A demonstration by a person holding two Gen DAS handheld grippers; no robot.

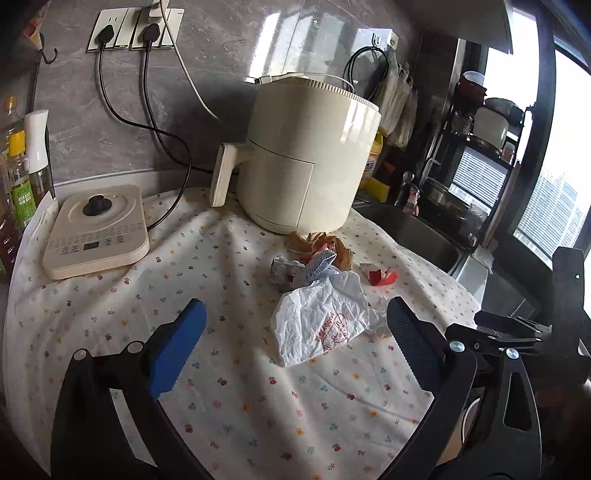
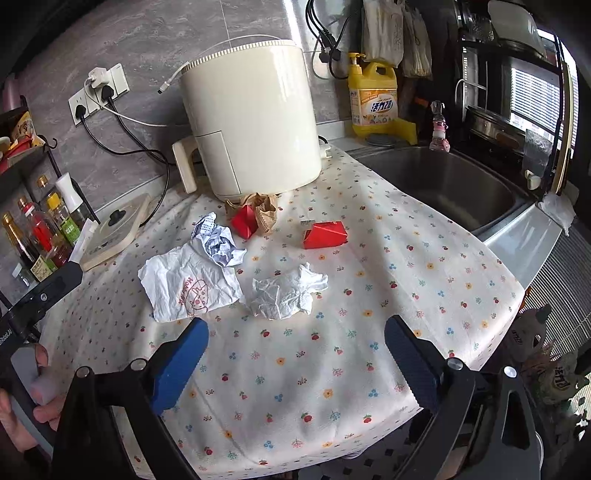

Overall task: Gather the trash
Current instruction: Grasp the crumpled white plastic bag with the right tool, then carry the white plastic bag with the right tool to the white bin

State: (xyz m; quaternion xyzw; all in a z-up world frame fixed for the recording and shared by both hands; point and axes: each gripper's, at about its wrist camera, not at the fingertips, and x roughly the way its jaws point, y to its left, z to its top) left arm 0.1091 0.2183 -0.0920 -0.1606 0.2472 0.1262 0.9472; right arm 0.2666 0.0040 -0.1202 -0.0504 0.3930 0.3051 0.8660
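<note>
Trash lies on a flowered cloth [image 2: 332, 369] in front of a cream air fryer [image 2: 251, 125]. A white printed wrapper [image 1: 321, 325] [image 2: 188, 288], a crumpled tissue [image 2: 284, 293], a blue-patterned paper ball [image 2: 218, 243], brown paper [image 2: 264, 212] and two red cartons [image 2: 325, 234] [image 2: 244, 221] show. My left gripper [image 1: 295, 321] is open, its fingers either side of the white wrapper, just above the cloth. My right gripper [image 2: 295, 332] is open and empty, just short of the tissue.
A kettle base [image 1: 96, 232] sits at the left, with cables to wall sockets [image 1: 133, 29]. Bottles [image 2: 40, 236] stand at the far left. A steel sink [image 2: 443, 184] lies to the right, with a yellow detergent bottle [image 2: 373, 99] behind it.
</note>
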